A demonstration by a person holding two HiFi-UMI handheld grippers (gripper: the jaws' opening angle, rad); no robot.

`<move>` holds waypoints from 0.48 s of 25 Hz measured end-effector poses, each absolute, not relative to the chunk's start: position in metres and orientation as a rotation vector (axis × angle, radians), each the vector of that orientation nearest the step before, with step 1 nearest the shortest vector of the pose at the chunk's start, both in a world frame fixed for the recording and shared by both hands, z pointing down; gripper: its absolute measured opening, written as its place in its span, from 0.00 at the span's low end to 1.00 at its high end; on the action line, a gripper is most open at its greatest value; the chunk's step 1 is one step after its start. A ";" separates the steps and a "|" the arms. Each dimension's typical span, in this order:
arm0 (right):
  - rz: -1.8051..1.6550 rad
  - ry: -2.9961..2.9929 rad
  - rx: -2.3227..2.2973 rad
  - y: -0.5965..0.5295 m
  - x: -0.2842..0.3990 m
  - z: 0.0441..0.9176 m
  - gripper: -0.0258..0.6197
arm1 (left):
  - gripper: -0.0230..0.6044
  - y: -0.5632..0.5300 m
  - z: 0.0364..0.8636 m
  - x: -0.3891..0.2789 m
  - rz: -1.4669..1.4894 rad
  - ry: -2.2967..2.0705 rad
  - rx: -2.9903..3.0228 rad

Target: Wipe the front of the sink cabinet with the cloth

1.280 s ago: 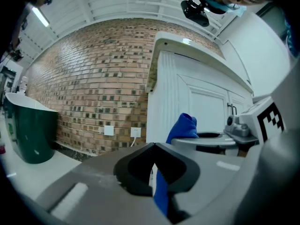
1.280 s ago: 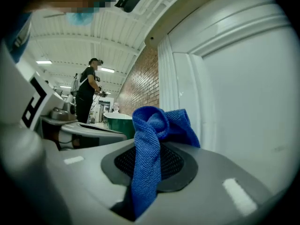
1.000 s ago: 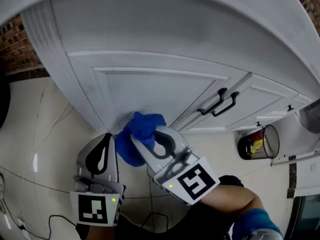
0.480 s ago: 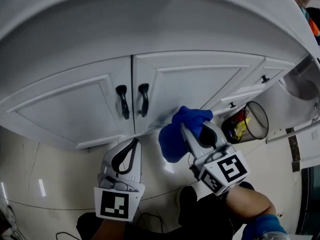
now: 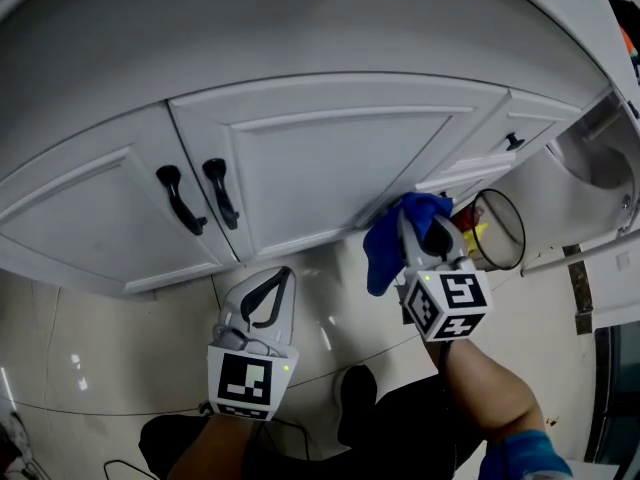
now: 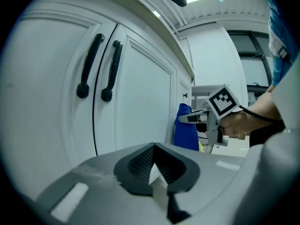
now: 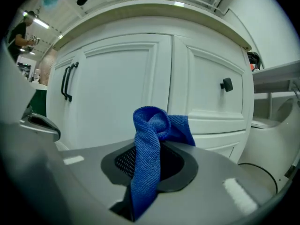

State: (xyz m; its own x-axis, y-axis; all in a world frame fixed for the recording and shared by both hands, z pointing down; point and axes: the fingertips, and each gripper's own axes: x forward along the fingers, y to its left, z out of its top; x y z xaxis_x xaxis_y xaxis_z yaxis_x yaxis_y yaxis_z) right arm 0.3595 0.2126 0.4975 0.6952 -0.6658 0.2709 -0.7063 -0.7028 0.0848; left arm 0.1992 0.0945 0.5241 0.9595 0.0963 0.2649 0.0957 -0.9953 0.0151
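Note:
A blue cloth (image 5: 388, 240) is bunched between the jaws of my right gripper (image 5: 425, 218), which is shut on it. The cloth presses against the lower right corner of the white sink cabinet door (image 5: 320, 158), beside the narrow panel with a black knob (image 5: 513, 141). In the right gripper view the cloth (image 7: 150, 144) loops up out of the right gripper (image 7: 149, 161) in front of the doors (image 7: 112, 93). My left gripper (image 5: 272, 283) is shut and empty, low before the cabinet base, apart from it. The left gripper view shows the cloth (image 6: 186, 128) hanging at the door edge.
Two black bar handles (image 5: 192, 196) sit where the double doors meet. A round wire bin (image 5: 497, 230) with red and yellow contents stands right of the cloth. A white fixture (image 5: 600, 158) fills the right edge. Glossy floor tiles (image 5: 90, 358) lie below.
My right gripper has swept the cloth rightward along the bottom of the cabinet front, from the left door to the right door's lower right corner. The left gripper has stayed low and shut.

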 end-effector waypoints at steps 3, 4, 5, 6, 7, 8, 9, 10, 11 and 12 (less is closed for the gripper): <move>0.346 -1.075 2.716 0.212 0.372 0.508 0.17 | 0.04 0.096 0.520 0.200 0.398 0.159 3.111; 0.371 -1.072 2.716 0.211 0.374 0.514 0.17 | 0.04 0.094 0.518 0.200 0.385 0.152 3.110; 0.397 -1.077 2.710 0.209 0.375 0.520 0.17 | 0.04 0.092 0.515 0.200 0.369 0.138 3.106; 0.417 -1.085 2.698 0.206 0.374 0.525 0.18 | 0.04 0.089 0.513 0.199 0.356 0.122 3.102; 0.429 -1.098 2.682 0.202 0.370 0.530 0.18 | 0.04 0.085 0.511 0.198 0.347 0.105 3.098; 0.433 -1.114 2.665 0.196 0.366 0.533 0.18 | 0.04 0.081 0.510 0.197 0.341 0.089 3.095; 0.435 -1.134 2.651 0.190 0.361 0.534 0.18 | 0.04 0.077 0.510 0.195 0.343 0.075 3.097; 0.433 -1.156 2.640 0.183 0.355 0.534 0.18 | 0.04 0.073 0.510 0.193 0.351 0.066 3.103; 0.428 -1.180 2.629 0.176 0.349 0.534 0.18 | 0.04 0.069 0.509 0.192 0.355 0.054 3.110; 0.417 -1.205 2.617 0.168 0.343 0.532 0.18 | 0.04 0.065 0.508 0.190 0.352 0.040 3.114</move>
